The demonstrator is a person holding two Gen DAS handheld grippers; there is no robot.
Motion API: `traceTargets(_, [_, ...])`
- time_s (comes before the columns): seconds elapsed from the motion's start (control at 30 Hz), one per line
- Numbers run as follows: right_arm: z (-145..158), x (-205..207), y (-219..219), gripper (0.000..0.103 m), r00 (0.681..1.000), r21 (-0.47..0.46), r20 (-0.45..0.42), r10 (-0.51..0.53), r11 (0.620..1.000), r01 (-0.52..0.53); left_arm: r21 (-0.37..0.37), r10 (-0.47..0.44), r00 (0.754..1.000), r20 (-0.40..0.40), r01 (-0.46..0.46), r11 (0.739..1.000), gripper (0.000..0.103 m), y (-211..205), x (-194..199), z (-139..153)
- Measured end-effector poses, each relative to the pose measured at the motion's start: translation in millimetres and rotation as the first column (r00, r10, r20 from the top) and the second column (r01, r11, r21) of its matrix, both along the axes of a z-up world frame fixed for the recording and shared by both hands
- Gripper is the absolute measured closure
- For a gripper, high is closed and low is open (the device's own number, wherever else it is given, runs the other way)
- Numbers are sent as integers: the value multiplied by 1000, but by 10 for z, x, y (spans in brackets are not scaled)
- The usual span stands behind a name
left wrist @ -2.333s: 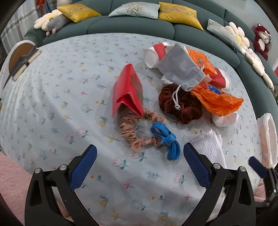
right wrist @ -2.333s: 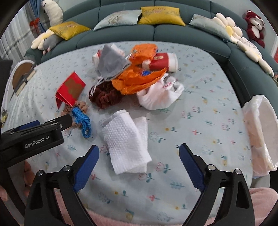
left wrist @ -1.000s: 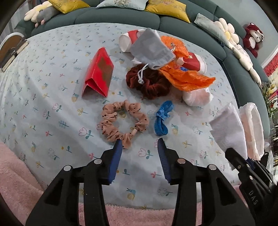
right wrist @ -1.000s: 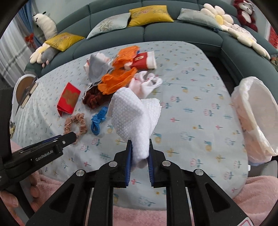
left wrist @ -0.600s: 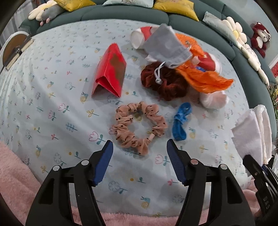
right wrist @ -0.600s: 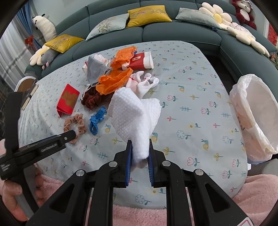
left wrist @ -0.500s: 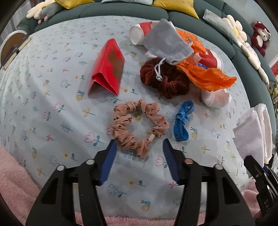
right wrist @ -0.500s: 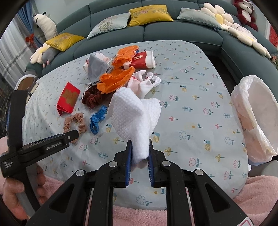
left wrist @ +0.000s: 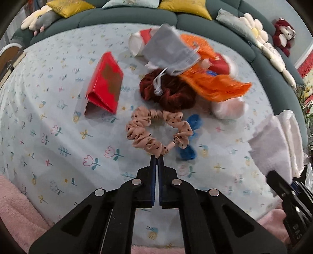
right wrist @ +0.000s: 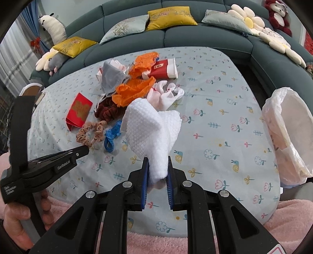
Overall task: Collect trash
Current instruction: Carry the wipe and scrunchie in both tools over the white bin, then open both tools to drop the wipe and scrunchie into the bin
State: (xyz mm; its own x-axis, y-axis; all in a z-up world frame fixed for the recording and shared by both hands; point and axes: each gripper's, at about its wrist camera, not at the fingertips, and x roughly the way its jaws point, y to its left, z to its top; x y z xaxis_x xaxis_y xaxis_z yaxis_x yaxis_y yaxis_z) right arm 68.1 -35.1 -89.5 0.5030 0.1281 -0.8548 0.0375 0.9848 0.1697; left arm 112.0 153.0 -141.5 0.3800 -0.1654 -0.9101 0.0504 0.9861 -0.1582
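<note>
My left gripper (left wrist: 157, 157) is shut on the near edge of a tan dotted scrunchie (left wrist: 154, 132), which lies on the flowered tablecloth (left wrist: 58, 121). The left gripper also shows in the right wrist view (right wrist: 86, 149), pinching the scrunchie (right wrist: 92, 132). My right gripper (right wrist: 158, 162) is shut on a white textured paper towel (right wrist: 152, 127) and holds it above the table. The towel also shows at the right of the left wrist view (left wrist: 272, 144). A white bag-lined trash bin (right wrist: 289, 132) stands at the table's right edge.
Near the scrunchie lie a blue ribbon (left wrist: 187, 152), a red envelope (left wrist: 105, 82), a dark red scrunchie (left wrist: 172, 93), a grey pouch (left wrist: 170, 50), orange plastic (left wrist: 217, 86), red-and-white cups (right wrist: 164, 69) and white crumpled plastic (right wrist: 166, 93). A green sofa with cushions (right wrist: 170, 15) curves behind.
My left gripper has closed on the tan scrunchie's near edge; half a second ago its jaws were open around it. The right gripper keeps holding the towel in about the same place.
</note>
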Motion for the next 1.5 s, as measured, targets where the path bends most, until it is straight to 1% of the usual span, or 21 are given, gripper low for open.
traceTargets(0.23, [235, -90, -128, 88, 998, 10, 64, -26, 1000, 25, -30, -53, 996, 70, 56, 998, 102, -290, -120, 389])
traceTargets(0.37, [344, -163, -281, 87, 994, 17, 95, -53, 999, 52, -34, -104, 989, 108, 108, 994, 102, -596, -202, 583])
traceTargets(0.53, [461, -284, -561, 88, 986, 16, 130, -102, 995, 101, -40, -173, 975, 137, 180, 983, 102, -987, -256, 750])
traceTargets(0.7, [560, -407, -901, 87, 974, 13, 159, -163, 987, 163, -52, -238, 959, 151, 248, 967, 102, -1386, -306, 833])
traceTargets(1.0, [598, -639, -1670, 88, 935, 20, 179, -305, 952, 306, -52, -375, 909, 183, 390, 919, 102, -2221, -377, 949])
traceTargets(1.13, [573, -747, -2072, 88, 907, 24, 182, -379, 924, 382, -60, -424, 886, 190, 441, 895, 101, -2561, -382, 966])
traceTargets(1.27, [544, -798, -2371, 88, 883, 20, 182, -433, 899, 437, -71, -473, 860, 193, 493, 867, 101, -2921, -365, 964])
traceTargets(1.33, [530, -813, -2510, 88, 873, 18, 179, -453, 889, 457, -73, -487, 853, 189, 507, 859, 101, -3059, -352, 950])
traceTargets(1.5, [492, -829, -2722, 87, 861, 10, 177, -477, 875, 483, -92, -518, 836, 181, 539, 837, 101, -3393, -299, 880])
